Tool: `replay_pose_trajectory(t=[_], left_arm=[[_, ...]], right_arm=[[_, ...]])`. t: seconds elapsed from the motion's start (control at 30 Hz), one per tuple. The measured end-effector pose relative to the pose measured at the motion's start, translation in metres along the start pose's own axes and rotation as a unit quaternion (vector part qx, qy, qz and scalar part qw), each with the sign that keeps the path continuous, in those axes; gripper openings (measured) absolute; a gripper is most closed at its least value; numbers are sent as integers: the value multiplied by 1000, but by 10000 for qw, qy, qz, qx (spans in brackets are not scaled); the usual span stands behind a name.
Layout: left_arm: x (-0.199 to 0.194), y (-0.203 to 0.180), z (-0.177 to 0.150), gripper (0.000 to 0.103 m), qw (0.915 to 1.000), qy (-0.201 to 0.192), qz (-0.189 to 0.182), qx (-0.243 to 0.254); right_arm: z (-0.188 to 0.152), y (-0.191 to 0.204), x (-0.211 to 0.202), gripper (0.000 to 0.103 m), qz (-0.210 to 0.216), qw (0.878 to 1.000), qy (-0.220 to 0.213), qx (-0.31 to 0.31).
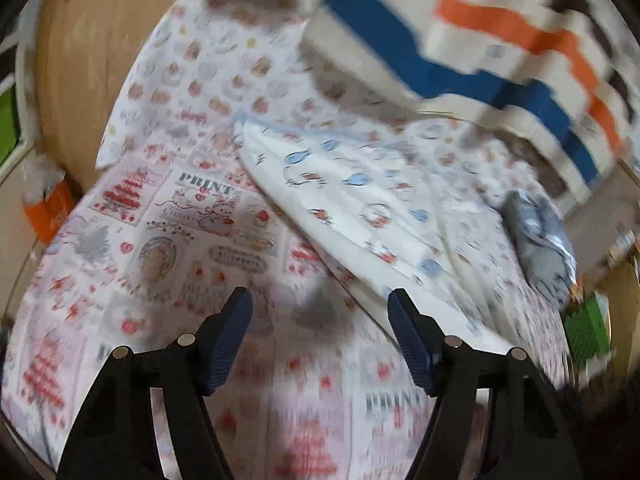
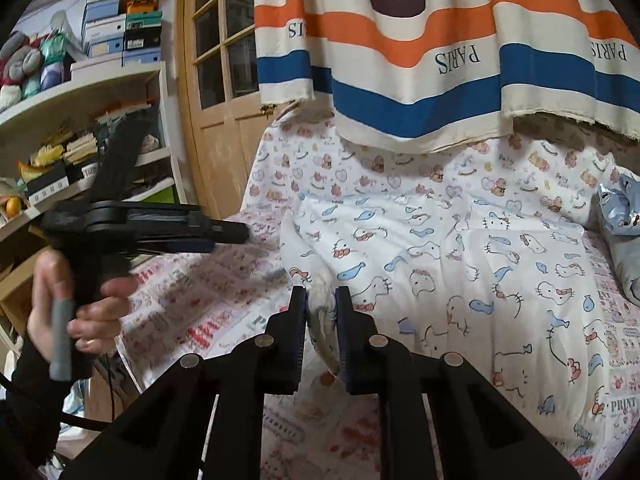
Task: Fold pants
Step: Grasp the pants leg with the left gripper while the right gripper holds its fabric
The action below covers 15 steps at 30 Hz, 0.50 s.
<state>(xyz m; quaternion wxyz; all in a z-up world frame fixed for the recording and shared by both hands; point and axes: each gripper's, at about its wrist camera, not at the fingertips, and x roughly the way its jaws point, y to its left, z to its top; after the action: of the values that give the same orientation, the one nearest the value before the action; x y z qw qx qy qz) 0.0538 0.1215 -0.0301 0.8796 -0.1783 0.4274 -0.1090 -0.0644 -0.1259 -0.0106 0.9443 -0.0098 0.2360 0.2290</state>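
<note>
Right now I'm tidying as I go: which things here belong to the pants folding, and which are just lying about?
For the job:
white cartoon-print pants
right gripper, shut on a pants edge
left gripper, open

Lying about:
grey-blue garment
striped curtain
shelf boxes

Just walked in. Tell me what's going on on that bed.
A person is folding white cartoon-print pants spread on a bed covered with a red-and-white patterned sheet. The right tool is shut on an edge of the pants near their left side. The left tool is open and empty, above the sheet beside the pants; the right wrist view shows it held up to the left. A striped curtain hangs behind the bed.
</note>
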Motion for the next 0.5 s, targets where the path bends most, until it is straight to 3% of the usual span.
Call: replay_pose_trajectory(t=[0.1,0.33,0.43,0.5], left_arm=[[28,10,25,61,9988,320,116,-361],[59,25,66,60,9951,442,76,-884],[69,31,78,60,9911,330,493,-1189],[77,35,86,60,9896,301,575,-1284]], right_arm=[[3,-1,-2,15,49,10000,-46,-43],[9,-8,-4,15,154,9998,-92,3],[12,-10,-3,15,158,9998,-95,-18],[13,-11,-2,15,183,9998,-78,-32]])
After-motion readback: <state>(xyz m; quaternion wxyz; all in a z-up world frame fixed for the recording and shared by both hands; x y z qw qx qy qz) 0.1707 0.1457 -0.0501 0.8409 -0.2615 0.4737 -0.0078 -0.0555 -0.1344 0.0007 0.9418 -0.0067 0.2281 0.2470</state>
